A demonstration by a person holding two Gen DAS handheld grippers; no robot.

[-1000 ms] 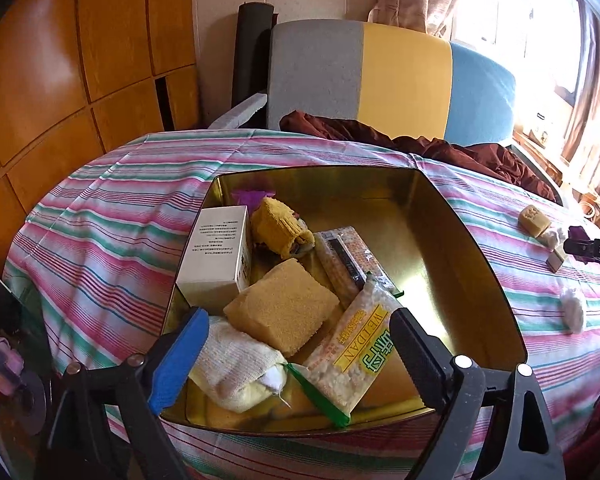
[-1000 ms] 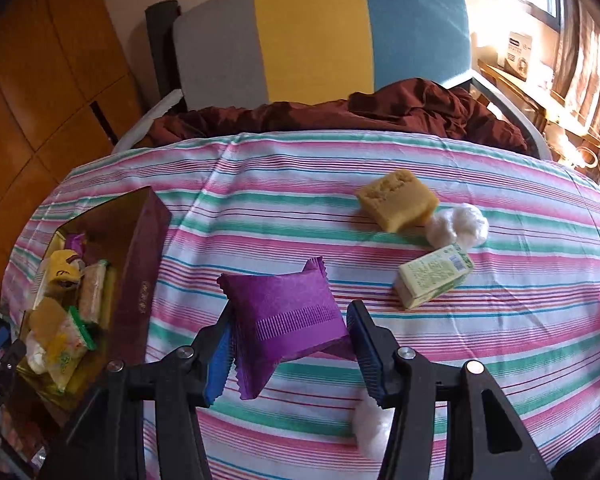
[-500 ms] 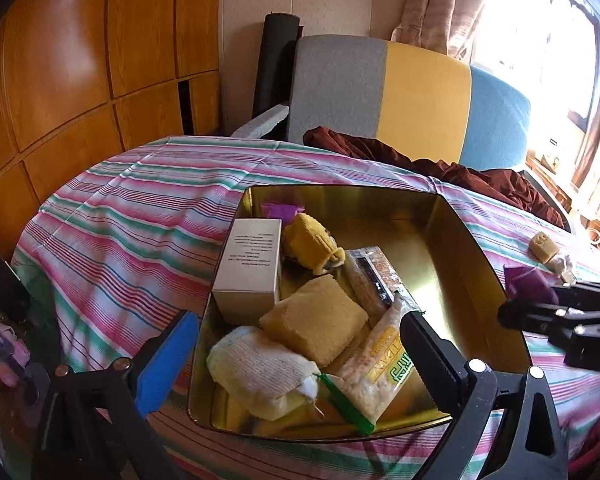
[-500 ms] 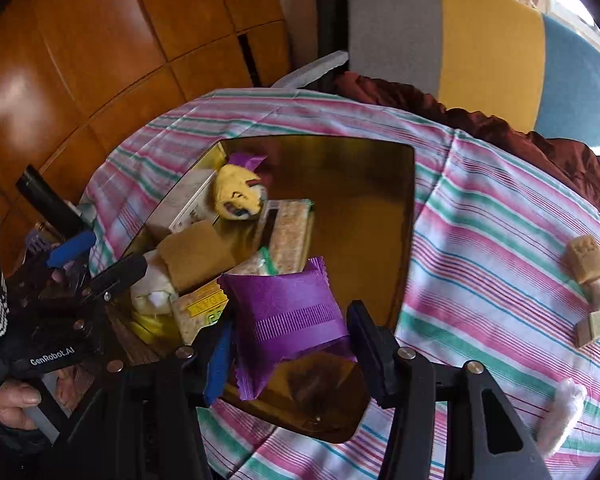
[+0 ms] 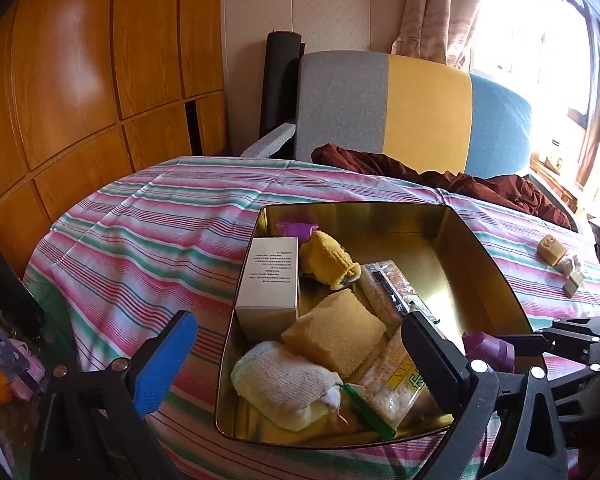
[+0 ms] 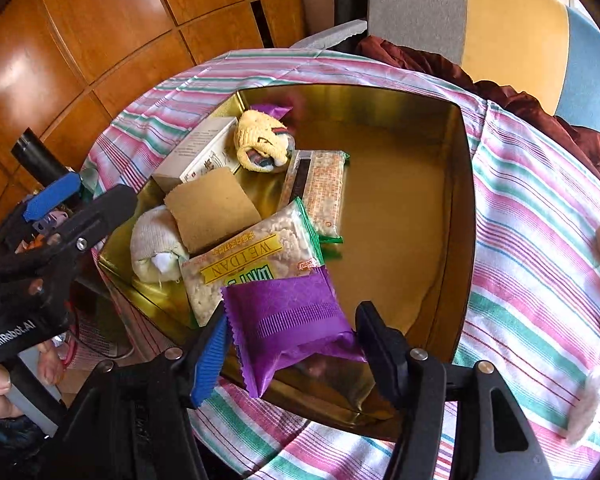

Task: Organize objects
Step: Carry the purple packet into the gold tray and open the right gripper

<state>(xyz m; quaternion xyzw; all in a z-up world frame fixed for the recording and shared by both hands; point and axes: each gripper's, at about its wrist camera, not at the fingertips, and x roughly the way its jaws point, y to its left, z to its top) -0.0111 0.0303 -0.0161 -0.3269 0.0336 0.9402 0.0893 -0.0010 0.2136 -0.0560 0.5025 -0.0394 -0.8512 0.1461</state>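
- The right claw (image 6: 290,344) hangs over the near corner of the gold tin (image 6: 466,200), and its jaws are opening — the purple packet (image 6: 288,320) lies between them, its left edge against the blue pad, with a clear gap to the black pad on the right.
- The packet tilts, its far end over the snack bag (image 6: 252,260) just ahead of the claw and its near end dipping toward the tin's near wall.
- Further ahead of that claw and to its left sit a tan sponge (image 6: 210,208), a rolled white cloth (image 6: 152,240), a white box (image 6: 196,152) and a yellow sock bundle (image 6: 260,140); a second snack bar (image 6: 320,188) lies straight ahead.
- The right half of the tin, ahead of the black finger, is bare gold floor.
- The left claw (image 5: 296,352) is spread as wide as it goes and holds nothing — its blue pad hangs over the striped tablecloth (image 5: 140,240) outside the tin's left wall, its black pad over the tin's near right part.
- Off to the right of the right claw, on the cloth, a small yellow block (image 5: 552,246) and a white ball (image 6: 584,408) lie well apart from the tin.
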